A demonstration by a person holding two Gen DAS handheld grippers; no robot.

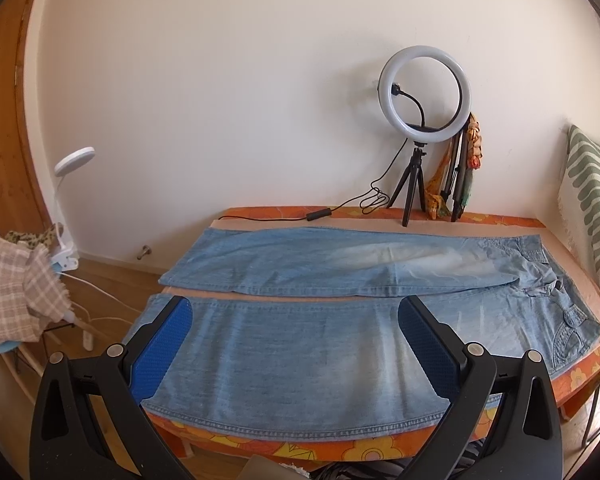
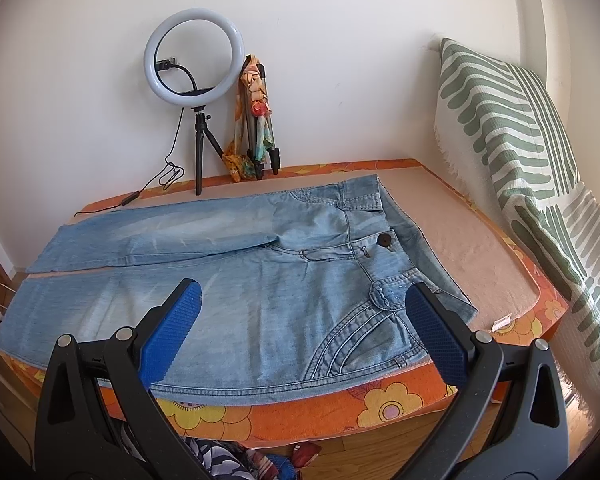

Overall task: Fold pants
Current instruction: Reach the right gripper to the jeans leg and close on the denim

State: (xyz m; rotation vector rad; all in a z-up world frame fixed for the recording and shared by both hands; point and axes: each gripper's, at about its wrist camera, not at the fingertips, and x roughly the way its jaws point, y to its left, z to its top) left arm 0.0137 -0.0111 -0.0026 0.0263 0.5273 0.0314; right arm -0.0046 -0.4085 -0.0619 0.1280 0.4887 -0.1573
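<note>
Grippers: left gripper and right gripper both spread wide, nothing between the blue pads, hovering over the near edge of the table.
Jeans: laid flat, front side up, legs apart with a thin gap between them. Waistband toward the right end, hems toward the left, near leg running right along the table's front edge.
Feel: denim, so floppy but with some body. Probably heavier than it looks, drags rather than flutters, unlikely to slip out of ribbed pads. Not fragile at all.
Thick bits: waistband, button and pocket seams look bulky, likely to resist a crisp crease.
Grab spots: right side best off pinching the near waistband corner, left side the near hem. Both are stitched edges, so less stretch and a firmer bite than mid-leg fabric.
Watch out: single-layer pinch needed. Grabbing the underlying mat along with it seems possible.
Background: ring light by the wall, well apart from the jeans.
</note>
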